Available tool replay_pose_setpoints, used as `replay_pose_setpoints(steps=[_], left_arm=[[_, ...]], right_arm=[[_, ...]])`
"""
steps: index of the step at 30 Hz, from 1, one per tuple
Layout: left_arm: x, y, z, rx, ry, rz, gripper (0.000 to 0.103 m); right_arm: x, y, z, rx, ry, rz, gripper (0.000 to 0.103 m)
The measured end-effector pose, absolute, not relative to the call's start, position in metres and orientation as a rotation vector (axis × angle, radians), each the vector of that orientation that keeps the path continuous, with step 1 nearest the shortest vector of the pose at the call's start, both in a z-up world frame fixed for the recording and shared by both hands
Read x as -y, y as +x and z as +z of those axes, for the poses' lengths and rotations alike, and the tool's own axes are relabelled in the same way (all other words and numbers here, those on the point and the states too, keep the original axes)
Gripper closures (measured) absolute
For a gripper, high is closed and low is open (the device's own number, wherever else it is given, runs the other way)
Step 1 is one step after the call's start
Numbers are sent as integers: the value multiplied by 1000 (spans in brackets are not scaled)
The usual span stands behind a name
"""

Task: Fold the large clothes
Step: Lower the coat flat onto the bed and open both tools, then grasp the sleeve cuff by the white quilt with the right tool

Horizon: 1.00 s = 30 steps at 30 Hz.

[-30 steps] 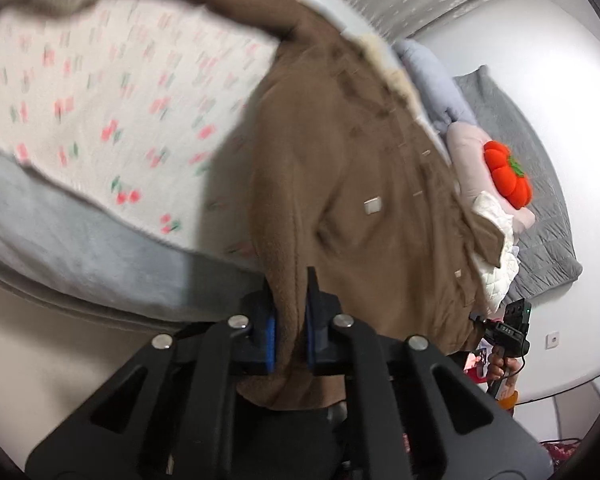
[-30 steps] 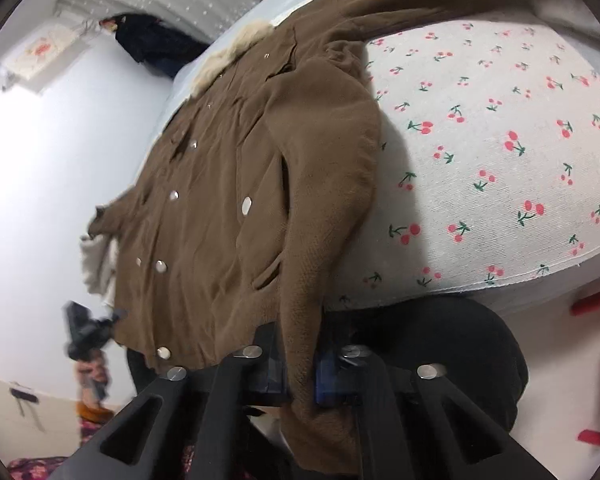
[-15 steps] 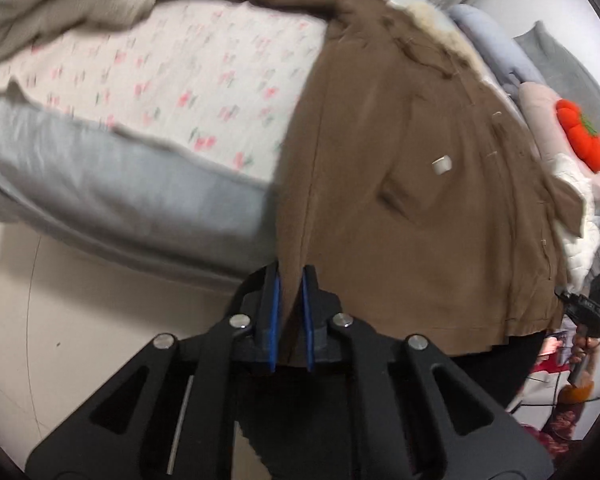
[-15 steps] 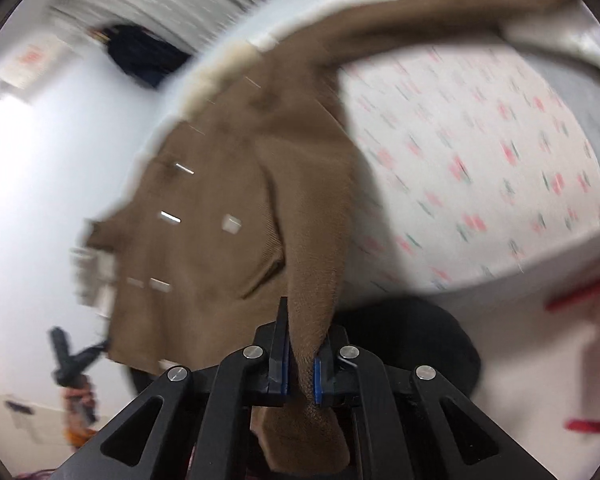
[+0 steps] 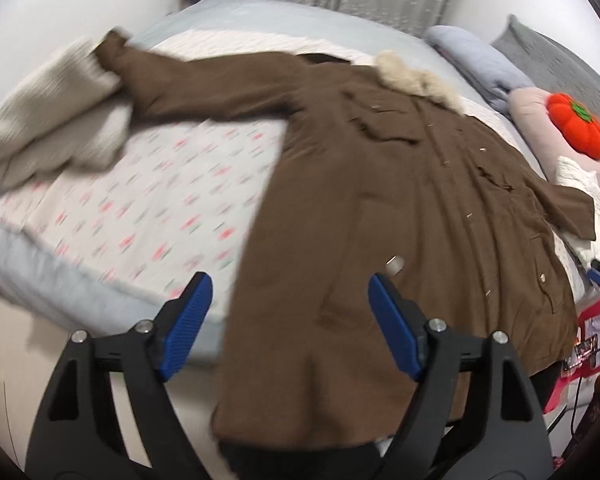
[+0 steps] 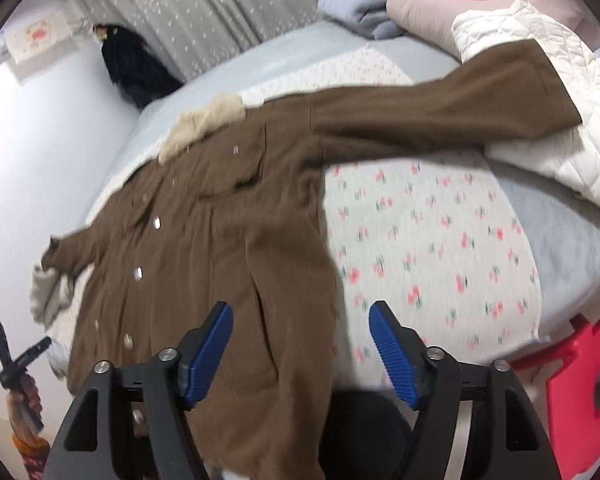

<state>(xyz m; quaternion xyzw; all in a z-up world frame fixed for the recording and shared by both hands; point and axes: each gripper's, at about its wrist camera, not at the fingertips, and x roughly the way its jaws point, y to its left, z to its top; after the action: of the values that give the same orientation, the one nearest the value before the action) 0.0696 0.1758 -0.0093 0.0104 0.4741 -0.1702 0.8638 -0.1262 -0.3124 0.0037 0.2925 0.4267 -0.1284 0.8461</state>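
Coat (image 5: 380, 216) lies flat; both claws just opened, tilted downward.

Both grippers' fingers (image 5: 188, 320) just opened, releasing the brown coat (image 5: 380, 200).

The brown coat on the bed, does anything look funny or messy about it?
A little. The brown fur-collared coat lies spread flat, but its bottom hem hangs off the edge of the cherry-print bed cover, and one sleeve end rests on the white quilted blanket. Nothing looks torn or spilled.

The coat (image 5: 380, 208) lies spread across the bed (image 5: 260, 20), hem overhanging its edge.
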Motion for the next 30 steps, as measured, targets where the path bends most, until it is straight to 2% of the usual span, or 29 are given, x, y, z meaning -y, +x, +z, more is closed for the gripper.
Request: replay_pose_setpoints(steps=[7,13,18,30], left_arm=[[-90,105,-10,-960,134,-465,21],[-35,128,-25,-1001,180,-502,21],[-5,137,-30,-1024,170,-551,20],[44,155,-48,-1078,240,-584,19]], right_arm=[[328,-93,5,-876,553,-346,27],[370,-95,-6,-846,585,-468,23],[418,-111,-11,-819,615,-602,21],[557,-115,17,-743,442,-842,22]])
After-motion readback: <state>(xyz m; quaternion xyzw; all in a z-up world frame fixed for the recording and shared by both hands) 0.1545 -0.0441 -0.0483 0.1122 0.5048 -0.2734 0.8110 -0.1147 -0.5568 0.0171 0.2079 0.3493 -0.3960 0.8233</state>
